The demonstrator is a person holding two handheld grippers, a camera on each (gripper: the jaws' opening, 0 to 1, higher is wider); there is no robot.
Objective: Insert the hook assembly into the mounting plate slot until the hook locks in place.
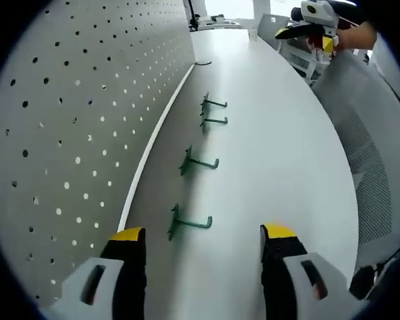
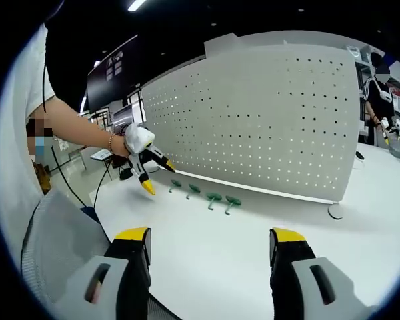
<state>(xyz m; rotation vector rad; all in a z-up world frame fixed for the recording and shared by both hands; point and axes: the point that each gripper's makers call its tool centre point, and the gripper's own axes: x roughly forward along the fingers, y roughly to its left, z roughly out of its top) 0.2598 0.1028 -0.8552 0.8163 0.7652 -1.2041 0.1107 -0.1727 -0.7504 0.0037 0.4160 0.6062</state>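
Four green hooks lie in a row on the white worktop, beside the upright pegboard. Left tool: jaws apart, empty, nearest hook between them. Right tool: jaws apart, empty, well clear of the hooks.

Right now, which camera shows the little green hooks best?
The left gripper view. The four green hooks lie close ahead of its open jaws on the white table beside the pegboard, so their bent shapes are clear. In the right gripper view the green hooks are small, far-off blobs.
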